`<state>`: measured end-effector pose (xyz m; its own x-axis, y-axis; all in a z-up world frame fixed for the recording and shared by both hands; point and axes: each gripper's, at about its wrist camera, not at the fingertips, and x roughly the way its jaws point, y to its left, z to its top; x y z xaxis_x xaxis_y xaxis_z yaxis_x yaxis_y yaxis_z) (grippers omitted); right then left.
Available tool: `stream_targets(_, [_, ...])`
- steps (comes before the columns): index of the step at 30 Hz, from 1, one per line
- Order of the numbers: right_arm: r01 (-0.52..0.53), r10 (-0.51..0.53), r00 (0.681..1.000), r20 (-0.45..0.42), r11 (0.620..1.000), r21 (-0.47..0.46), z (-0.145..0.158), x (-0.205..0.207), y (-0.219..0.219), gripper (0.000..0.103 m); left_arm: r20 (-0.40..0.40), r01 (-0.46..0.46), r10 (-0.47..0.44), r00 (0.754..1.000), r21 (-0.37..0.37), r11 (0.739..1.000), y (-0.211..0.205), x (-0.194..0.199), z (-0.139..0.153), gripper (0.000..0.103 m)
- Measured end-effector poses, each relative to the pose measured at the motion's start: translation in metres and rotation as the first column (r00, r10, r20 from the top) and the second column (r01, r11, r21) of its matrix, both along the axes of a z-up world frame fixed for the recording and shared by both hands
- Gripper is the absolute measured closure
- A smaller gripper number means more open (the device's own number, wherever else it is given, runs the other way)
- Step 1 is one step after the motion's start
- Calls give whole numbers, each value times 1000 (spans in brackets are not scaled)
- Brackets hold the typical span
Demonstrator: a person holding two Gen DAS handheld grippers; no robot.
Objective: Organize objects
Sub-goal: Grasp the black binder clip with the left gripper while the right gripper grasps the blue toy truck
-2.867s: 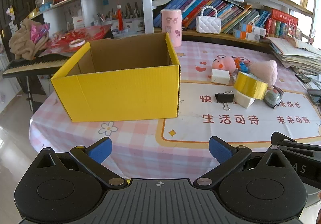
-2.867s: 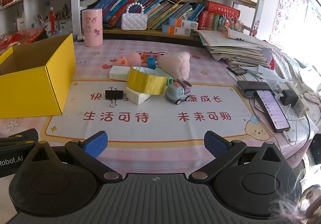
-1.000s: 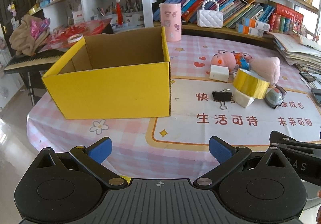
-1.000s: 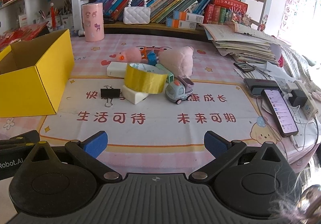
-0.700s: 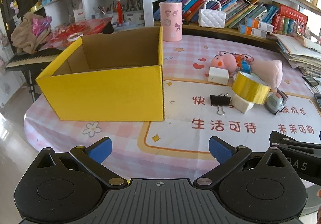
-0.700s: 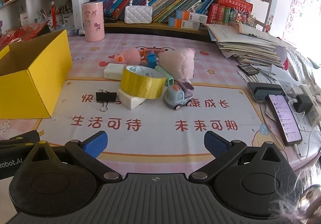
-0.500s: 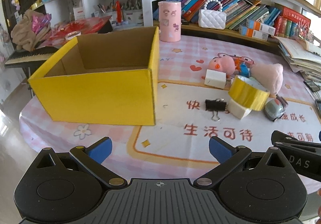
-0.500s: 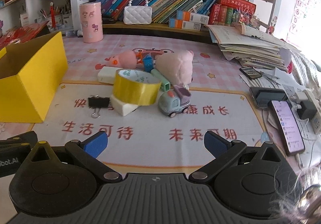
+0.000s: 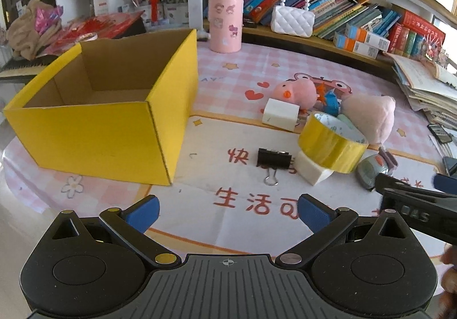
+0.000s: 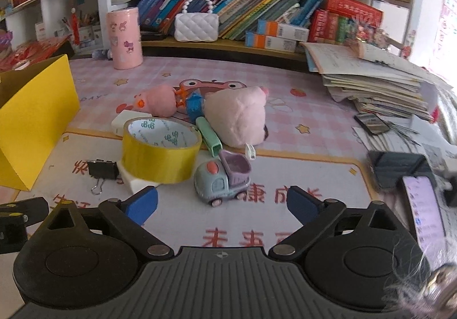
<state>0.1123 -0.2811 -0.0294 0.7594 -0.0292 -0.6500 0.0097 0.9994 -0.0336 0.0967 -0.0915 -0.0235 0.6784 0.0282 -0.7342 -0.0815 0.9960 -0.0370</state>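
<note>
At left, the left gripper (image 9: 227,212) tilts down over the table's (image 9: 234,84) near edge, jaws wide and empty, facing bare mat beside the yellow box (image 9: 94,124). The right gripper (image 10: 222,204), jaws open and just closing slightly on nothing, hovers near the toy truck (image 10: 221,180), which sits just right of the tape roll (image 10: 160,152) and binder clip (image 10: 102,169), phones (image 10: 422,204) lining the right edge.
</note>
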Motion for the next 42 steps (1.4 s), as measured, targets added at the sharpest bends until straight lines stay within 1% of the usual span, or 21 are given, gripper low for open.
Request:
stream_targets(4, [-52,52,999,9,998,-32,-11,21,-4,16,5,14,-14,1000,-19,1000,-2,1,1,0])
stream_targets(7, [-63,62,998,-21,997,-46,-22,37,-8,21,3,14,-14,1000,-17,1000,-3,3,1,0])
stream_targets(10, [-79,78,995,-59,997,-23,-33,53,-13,24,11,12,-11,1000,-21,1000,-5,5,1,0])
stream_targets(13, [-103,103,991,-84,995,2,-42,65,-17,30,14,16,-16,1000,-29,999,-9,9,1,0])
stream_targets(16, [-122,124,988,-96,992,22,-48,71,-19,40,-1,36,-36,999,-6,999,-17,16,0,0])
stream_targets(20, [-138,143,985,-92,989,61,-45,72,-26,41,-4,74,-74,997,72,995,-33,30,-4,4])
stream_targets(22, [-132,139,987,-77,988,81,-38,70,-31,41,-13,92,-91,996,96,991,-38,38,-8,15])
stream_targets(25, [-123,130,990,-52,985,118,-21,61,-41,41,-35,99,-96,995,128,987,-45,55,-18,24])
stream_targets(27, [-130,135,990,-32,981,142,-10,53,-47,41,-50,109,-102,994,162,981,-50,65,-28,24])
stream_targets(29, [-143,146,989,-11,979,144,-1,45,-50,41,-68,116,-104,992,188,975,-55,73,-38,24])
stream_targets(31, [-165,165,986,9,978,126,5,37,-51,41,-70,120,-109,992,178,977,-57,79,-41,26])
stream_targets(35, [-201,200,979,28,976,87,9,26,-54,41,-45,113,-106,993,193,975,-62,86,-45,26])
stream_targets(36, [-204,202,979,26,975,86,8,25,-55,41,-37,111,-106,994,190,975,-62,88,-46,28])
stream_targets(38, [-202,201,979,21,975,88,7,24,-58,41,-20,107,-105,994,166,980,-58,91,-47,31])
stream_targets(40, [-199,199,980,15,976,93,6,24,-60,41,-4,104,-105,995,138,985,-53,92,-48,36])
stream_targets(41, [-198,198,980,13,975,95,5,23,-60,41,4,111,-112,994,122,986,-51,91,-49,37])
stream_targets(42, [-200,200,980,12,975,97,5,22,-59,41,10,118,-120,993,114,986,-49,91,-50,41])
